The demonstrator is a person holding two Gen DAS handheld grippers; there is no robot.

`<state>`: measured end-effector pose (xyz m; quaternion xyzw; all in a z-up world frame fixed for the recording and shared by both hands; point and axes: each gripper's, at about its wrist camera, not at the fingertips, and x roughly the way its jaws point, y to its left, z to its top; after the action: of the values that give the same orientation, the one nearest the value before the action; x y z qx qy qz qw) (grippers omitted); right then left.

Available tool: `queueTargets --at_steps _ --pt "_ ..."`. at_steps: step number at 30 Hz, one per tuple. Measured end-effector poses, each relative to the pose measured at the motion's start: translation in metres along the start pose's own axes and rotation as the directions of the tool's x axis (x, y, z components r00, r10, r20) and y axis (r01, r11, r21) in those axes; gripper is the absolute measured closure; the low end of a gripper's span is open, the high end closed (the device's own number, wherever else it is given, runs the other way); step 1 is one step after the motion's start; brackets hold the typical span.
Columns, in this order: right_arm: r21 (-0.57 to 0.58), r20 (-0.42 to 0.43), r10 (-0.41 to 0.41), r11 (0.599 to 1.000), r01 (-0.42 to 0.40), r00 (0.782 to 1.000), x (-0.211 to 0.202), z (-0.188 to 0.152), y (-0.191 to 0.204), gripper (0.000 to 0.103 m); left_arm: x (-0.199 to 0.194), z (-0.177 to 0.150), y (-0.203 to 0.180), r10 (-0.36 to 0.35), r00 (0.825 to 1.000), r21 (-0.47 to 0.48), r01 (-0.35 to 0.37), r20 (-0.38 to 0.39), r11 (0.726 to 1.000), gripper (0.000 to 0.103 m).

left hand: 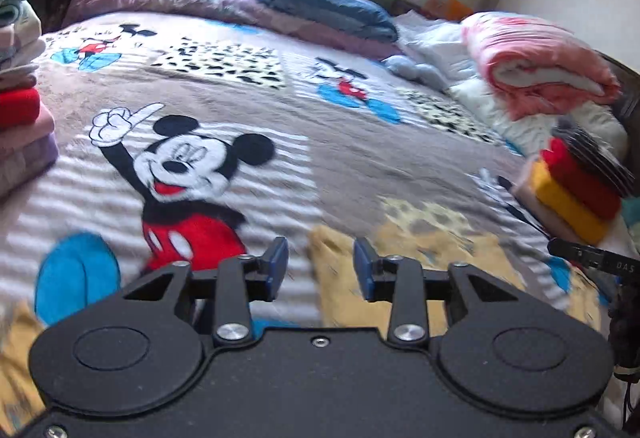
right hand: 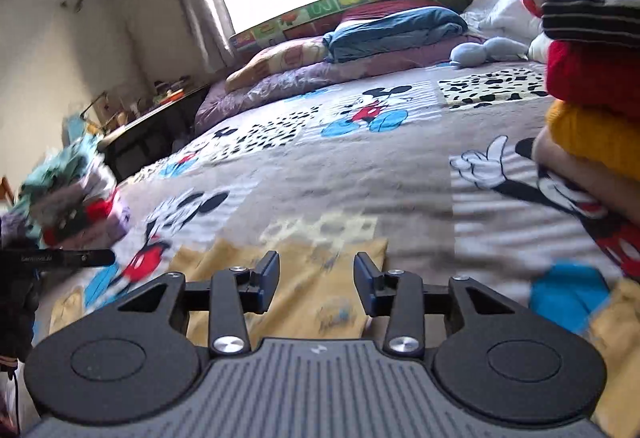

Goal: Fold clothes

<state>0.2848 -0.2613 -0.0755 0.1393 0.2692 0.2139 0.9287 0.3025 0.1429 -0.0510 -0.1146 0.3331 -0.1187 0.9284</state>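
Note:
A yellow garment [left hand: 440,238] lies flat on the cartoon-mouse bed cover [left hand: 280,110], at the near edge. My left gripper [left hand: 320,250] hovers above its left end, jaws open, with nothing between the blue pads. In the right wrist view the same yellow garment [right hand: 320,302] spreads under and ahead of my right gripper [right hand: 316,262], which is also open and empty. Neither gripper touches the cloth. The frames are blurred by motion.
A tall stack of folded clothes [left hand: 20,110] stands at the bed's left side, and a shorter stack [left hand: 576,190] in striped, red and yellow stands at the right. A rolled pink blanket [left hand: 540,70], a blue quilt [left hand: 332,10] and purple bedding line the far end under the window.

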Motion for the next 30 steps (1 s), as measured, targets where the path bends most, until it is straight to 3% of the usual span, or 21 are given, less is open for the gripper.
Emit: queueTargets --at_steps 5,12,16,17,19,20,21,22,25,30 --pt "0.112 -0.039 0.035 0.993 -0.03 0.999 0.039 0.013 -0.039 0.058 0.032 0.007 0.018 -0.064 0.998 -0.076 0.062 -0.022 0.995 0.052" --pt "0.243 -0.076 0.09 0.968 -0.069 0.993 0.065 -0.001 -0.065 0.054 0.064 -0.003 0.024 -0.147 0.984 -0.145 0.132 -0.1 0.981 0.053" --pt "0.227 -0.095 0.103 0.971 -0.079 0.99 0.072 -0.001 -0.061 0.053 0.069 -0.007 0.022 -0.189 0.977 -0.151 0.172 -0.104 0.973 0.069" --pt "0.22 -0.097 0.107 0.972 -0.084 0.99 0.073 -0.002 -0.06 0.055 0.071 -0.007 0.021 -0.19 0.976 -0.147 0.173 -0.104 0.974 0.072" --pt "0.211 -0.104 0.103 0.974 -0.08 0.989 0.074 -0.004 -0.058 0.064 0.073 -0.009 0.019 -0.191 0.977 -0.139 0.176 -0.098 0.974 0.09" --pt "0.207 -0.107 0.102 0.975 -0.078 0.989 0.075 -0.005 -0.058 0.074 0.073 -0.01 0.018 -0.191 0.977 -0.136 0.178 -0.091 0.975 0.1" --pt "0.206 -0.108 0.104 0.975 -0.08 0.989 0.076 -0.007 -0.058 0.093 0.072 -0.009 0.018 -0.179 0.981 -0.133 0.169 -0.067 0.977 0.101" --pt "0.206 -0.108 0.109 0.975 -0.085 0.988 0.077 -0.008 -0.059 0.098 0.067 -0.007 0.018 -0.168 0.985 -0.128 0.163 -0.026 0.978 0.102" --pt "0.209 -0.06 0.071 0.976 -0.057 0.996 0.07 -0.008 -0.061 0.099 0.056 -0.002 0.025 -0.16 0.986 -0.143 0.165 0.043 0.976 0.102" --pt "0.225 -0.072 0.055 0.974 -0.038 0.996 0.073 -0.013 -0.068 0.099 0.069 -0.008 0.038 -0.121 0.993 -0.18 0.117 -0.009 0.977 0.102"
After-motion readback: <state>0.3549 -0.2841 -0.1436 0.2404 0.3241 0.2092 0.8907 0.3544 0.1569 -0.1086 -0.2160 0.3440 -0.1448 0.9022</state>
